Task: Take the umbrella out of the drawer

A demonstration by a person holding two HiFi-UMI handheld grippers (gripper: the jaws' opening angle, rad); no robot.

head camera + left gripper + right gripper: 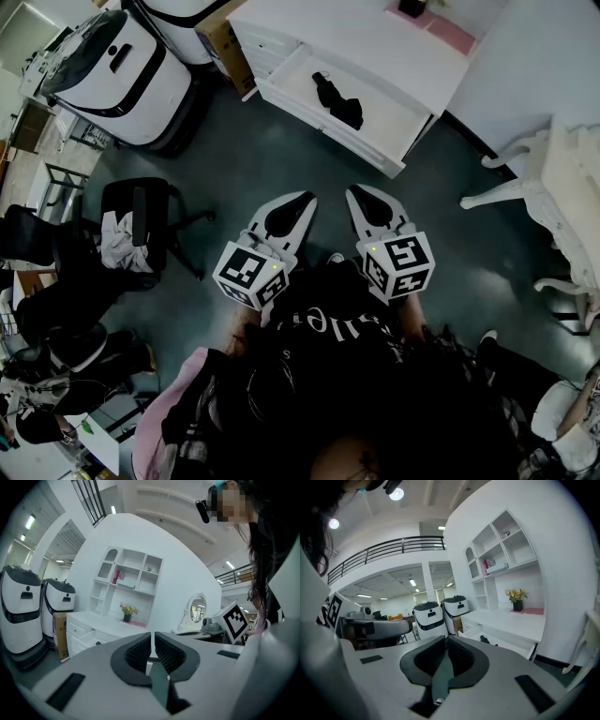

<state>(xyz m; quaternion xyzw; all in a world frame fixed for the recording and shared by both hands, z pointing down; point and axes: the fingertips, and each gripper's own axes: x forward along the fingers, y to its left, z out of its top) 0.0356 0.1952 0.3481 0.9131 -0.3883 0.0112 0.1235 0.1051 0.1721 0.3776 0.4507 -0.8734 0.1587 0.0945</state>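
The umbrella (338,101), a small folded black bundle, lies inside the open drawer (392,112) of the white dresser, about midway along it, with bare drawer bottom on either side. In the head view its long axis runs from about 10 o'clock to about 4 o'clock, roughly parallel to the drawer's front edge, and what looks like a thin strap trails from the 10 o'clock end. The dresser's tabletop (361,39) lies beyond it at 12 o'clock.

Coming back toward you, dark floor separates the drawer front from both tools, so neither is close to the umbrella. From your right tool (363,202) the umbrella sits at about 12 o'clock, a shade toward 11. From your left tool (299,208) it sits at about 1 o'clock. The right tool looks slightly nearer, though the margin is small.

Both tools are closed down narrow with nothing between the pads, and both point nearly level toward the dresser. You would likely need to open the jaws and come in across the umbrella's short side, straddling that 10-to-4 line rather than running along it.
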